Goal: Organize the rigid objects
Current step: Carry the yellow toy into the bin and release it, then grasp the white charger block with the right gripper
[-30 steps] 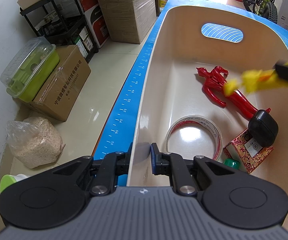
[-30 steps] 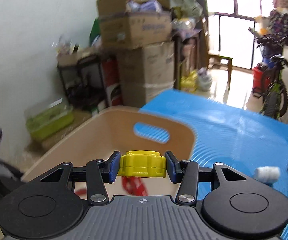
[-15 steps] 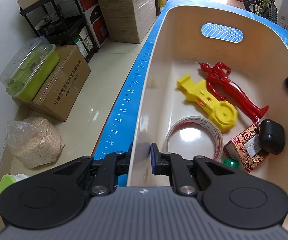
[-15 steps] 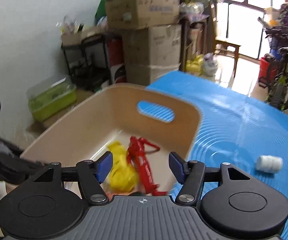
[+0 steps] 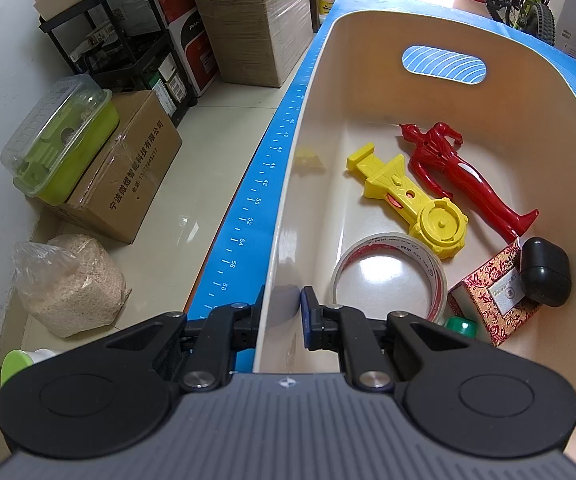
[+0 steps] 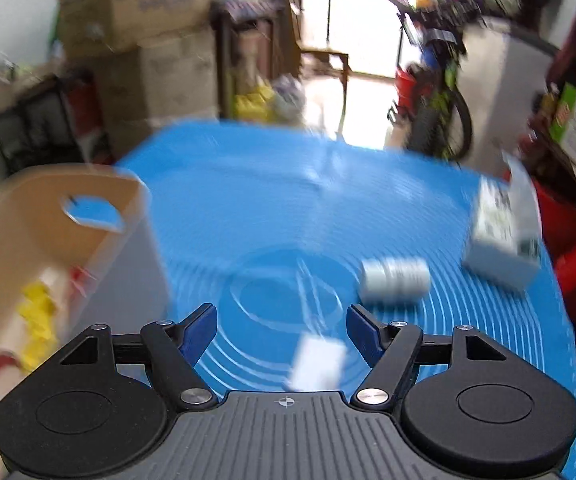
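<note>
My left gripper point(image 5: 281, 304) is shut on the near left wall of the beige bin point(image 5: 283, 208). In the bin lie a yellow toy point(image 5: 408, 200), a red figure point(image 5: 460, 172), a tape roll point(image 5: 392, 276), a patterned red box point(image 5: 496, 296), a black case point(image 5: 544, 272) and a green cap point(image 5: 460, 326). My right gripper point(image 6: 281, 328) is open and empty above the blue mat point(image 6: 255, 208). A small white piece point(image 6: 316, 364) lies just below it, a white cylinder point(image 6: 394, 280) to its right and a white box point(image 6: 502, 232) farther right. The bin point(image 6: 47, 216) is at the left.
The bin stands at the mat's left edge point(image 5: 247, 216), with floor below. On the floor are a cardboard box point(image 5: 123, 176), a green container point(image 5: 59, 140), a bag of grain point(image 5: 67, 284) and a black shelf point(image 5: 127, 40). A bicycle point(image 6: 440, 92) stands behind the mat.
My right gripper opened and let the yellow toy drop into the bin beside the red figure, then swung right over the mat. My left gripper has kept its hold on the bin wall.
</note>
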Demonstrator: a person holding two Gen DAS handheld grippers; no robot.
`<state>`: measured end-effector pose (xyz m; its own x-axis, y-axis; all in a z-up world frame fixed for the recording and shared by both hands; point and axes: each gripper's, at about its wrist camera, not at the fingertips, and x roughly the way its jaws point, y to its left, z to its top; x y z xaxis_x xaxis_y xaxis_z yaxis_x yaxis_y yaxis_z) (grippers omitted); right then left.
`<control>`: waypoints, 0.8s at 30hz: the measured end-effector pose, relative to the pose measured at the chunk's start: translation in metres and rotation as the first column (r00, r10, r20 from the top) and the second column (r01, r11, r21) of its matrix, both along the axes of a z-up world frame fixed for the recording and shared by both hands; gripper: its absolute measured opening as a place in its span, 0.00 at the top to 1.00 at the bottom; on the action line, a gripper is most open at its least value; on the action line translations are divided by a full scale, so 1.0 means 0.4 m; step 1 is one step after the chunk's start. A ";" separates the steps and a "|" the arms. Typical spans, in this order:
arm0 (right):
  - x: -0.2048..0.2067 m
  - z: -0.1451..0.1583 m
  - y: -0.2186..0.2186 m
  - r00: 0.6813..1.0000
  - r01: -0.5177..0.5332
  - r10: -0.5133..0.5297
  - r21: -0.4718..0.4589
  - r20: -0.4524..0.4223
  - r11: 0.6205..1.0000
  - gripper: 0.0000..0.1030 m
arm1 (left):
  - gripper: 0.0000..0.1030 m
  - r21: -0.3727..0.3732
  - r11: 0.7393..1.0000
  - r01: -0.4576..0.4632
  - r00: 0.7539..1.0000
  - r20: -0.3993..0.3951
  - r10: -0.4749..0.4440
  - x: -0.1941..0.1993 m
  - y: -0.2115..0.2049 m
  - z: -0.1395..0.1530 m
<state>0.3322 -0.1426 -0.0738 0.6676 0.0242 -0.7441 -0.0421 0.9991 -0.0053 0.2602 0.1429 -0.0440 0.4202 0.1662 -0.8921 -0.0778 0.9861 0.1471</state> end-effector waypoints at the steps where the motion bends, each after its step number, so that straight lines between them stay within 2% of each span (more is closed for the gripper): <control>1: 0.007 -0.025 -0.003 1.000 0.013 -0.013 -0.002 -0.022 1.000 0.26 | 0.84 0.000 1.000 0.000 1.000 0.000 0.000 0.000 -0.002 0.000; 5: 0.013 -0.095 -0.021 0.997 0.051 -0.053 -0.022 -0.054 0.998 0.26 | 0.84 0.004 1.000 0.001 1.000 -0.001 -0.001 0.000 -0.002 0.000; 9: 0.016 -0.118 -0.031 0.997 0.058 -0.059 -0.022 -0.050 0.998 0.36 | 0.84 0.003 1.000 0.002 1.000 -0.001 -0.002 -0.002 0.000 0.003; 11: 0.017 -0.116 -0.028 0.998 0.043 -0.043 -0.010 -0.051 0.999 0.44 | 0.83 0.006 1.000 0.004 1.000 -0.001 -0.004 -0.002 -0.001 0.003; 12: 0.017 -0.113 -0.024 0.998 0.038 -0.038 -0.009 -0.052 0.999 0.56 | 0.83 0.005 1.000 0.004 1.000 -0.002 -0.004 -0.001 0.002 0.003; 13: 0.017 -0.110 -0.019 0.998 0.034 -0.035 -0.015 -0.051 0.999 0.59 | 0.83 0.005 1.000 0.003 1.000 -0.001 -0.003 -0.002 0.003 0.004; 18: -0.006 -0.086 -0.011 0.999 0.038 -0.039 -0.021 -0.032 0.999 0.59 | 0.83 0.004 1.000 0.004 1.000 -0.002 -0.004 -0.003 0.003 0.005; 24: -0.038 0.035 0.015 0.997 -0.006 0.004 0.032 0.078 0.999 0.59 | 0.84 0.004 1.000 0.003 1.000 -0.002 -0.003 -0.002 0.004 0.005</control>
<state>0.3171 -0.1365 -0.0600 0.7236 0.0505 -0.6884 -0.0478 0.9986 0.0231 0.2594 0.1444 -0.0421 0.4193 0.1687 -0.8920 -0.0741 0.9857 0.1515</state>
